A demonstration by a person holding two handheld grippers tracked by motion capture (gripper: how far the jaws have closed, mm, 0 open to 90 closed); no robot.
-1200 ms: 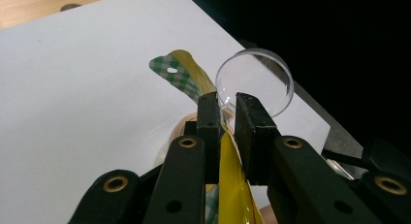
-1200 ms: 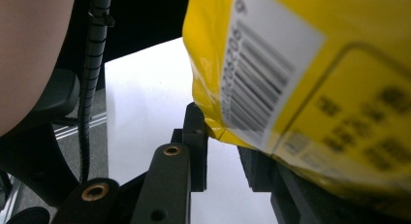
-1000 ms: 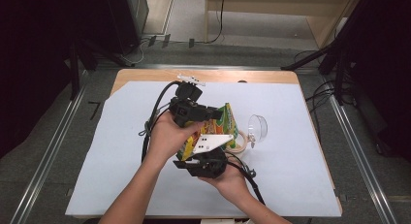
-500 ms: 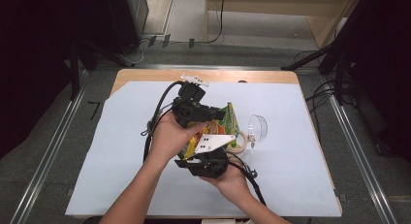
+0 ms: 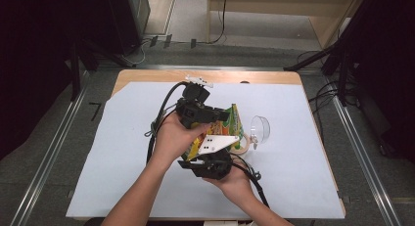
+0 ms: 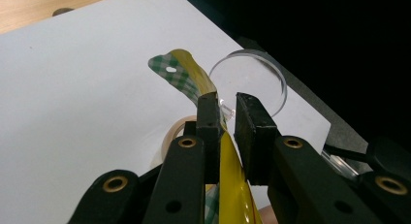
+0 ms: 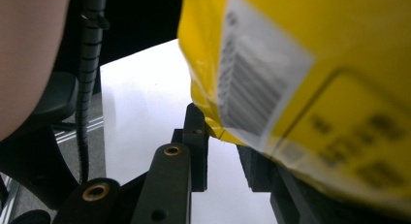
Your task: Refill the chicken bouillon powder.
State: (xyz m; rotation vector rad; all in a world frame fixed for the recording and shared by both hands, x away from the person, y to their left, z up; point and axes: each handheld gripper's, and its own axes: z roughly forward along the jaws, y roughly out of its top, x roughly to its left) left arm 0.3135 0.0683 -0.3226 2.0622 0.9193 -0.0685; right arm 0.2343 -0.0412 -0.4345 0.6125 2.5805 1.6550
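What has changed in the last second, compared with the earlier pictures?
Nothing visibly changed. Both the left gripper and the right gripper still hold the yellow snack bag above the white sheet, and the clear cup and tape roll lie where they were.

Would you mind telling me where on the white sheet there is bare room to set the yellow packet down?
The white sheet lies bare left of the forearms, and along its far strip by the wooden table edge. It is crowded at right centre, where the yellow packet, the clear cup and the tape roll cluster.
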